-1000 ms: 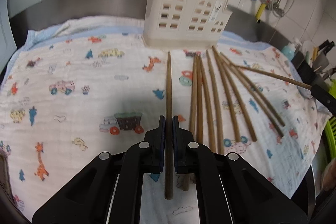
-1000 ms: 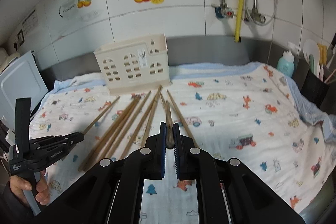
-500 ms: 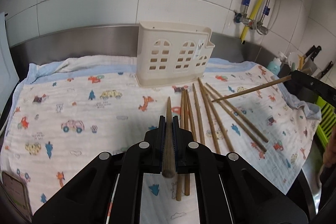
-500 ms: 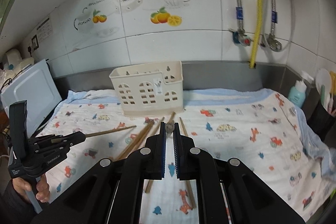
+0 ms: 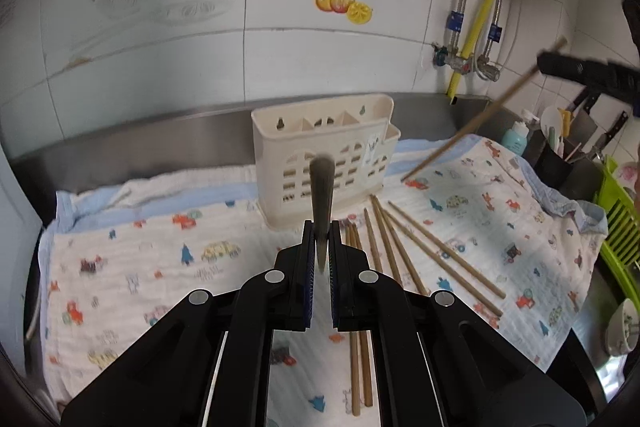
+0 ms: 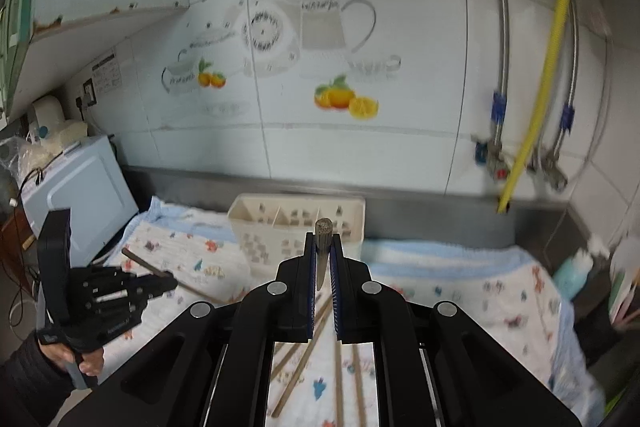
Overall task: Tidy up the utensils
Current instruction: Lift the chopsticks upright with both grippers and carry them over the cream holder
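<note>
My left gripper is shut on a brown chopstick that points up at the camera, lifted above the cloth. My right gripper is shut on another chopstick, also raised. The cream utensil holder stands at the back of the cloth, ahead of both grippers; it also shows in the right wrist view. Several loose chopsticks lie on the cloth in front of the holder. The right gripper shows in the left wrist view, high on the right. The left gripper shows in the right wrist view.
A printed white cloth covers the steel counter. A knife block and utensil pot stand at the right, with a green rack beside them. A microwave stands at the left. Pipes and a yellow hose hang on the tiled wall.
Both grippers have risen from the cloth, each lifting its chopstick and tilting up toward the wall. The holder now looks lower and farther in both views.
</note>
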